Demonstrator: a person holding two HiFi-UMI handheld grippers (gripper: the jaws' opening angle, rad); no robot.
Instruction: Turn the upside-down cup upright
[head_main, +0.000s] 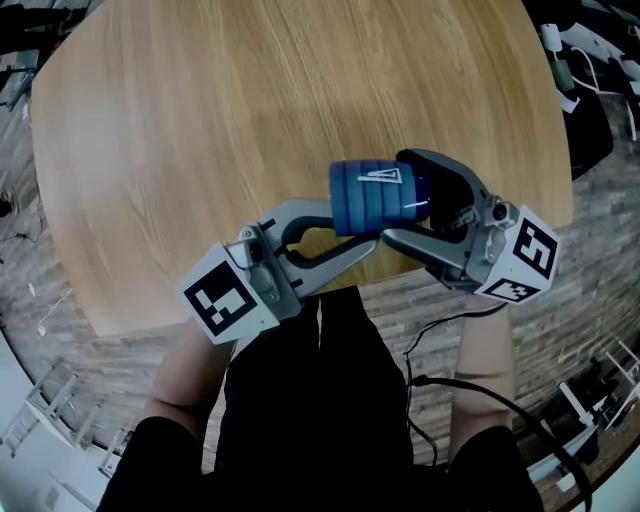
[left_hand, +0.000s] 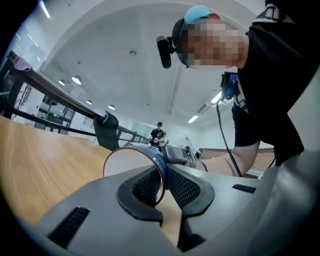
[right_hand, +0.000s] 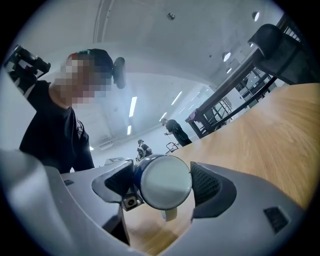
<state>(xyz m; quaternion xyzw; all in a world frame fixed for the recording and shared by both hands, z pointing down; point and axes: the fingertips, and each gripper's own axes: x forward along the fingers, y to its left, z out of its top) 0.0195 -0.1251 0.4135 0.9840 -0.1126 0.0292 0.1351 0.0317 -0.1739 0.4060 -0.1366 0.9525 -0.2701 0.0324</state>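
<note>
One cup (head_main: 372, 195); one table (head_main: 200, 120); two grippers: left gripper (head_main: 352, 226), right gripper (head_main: 394, 196)

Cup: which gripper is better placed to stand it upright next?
Left, probably: the left gripper pinches the rim wall of the cup, leaving its base free to meet the table, while the right gripper straddles the base end.
</note>
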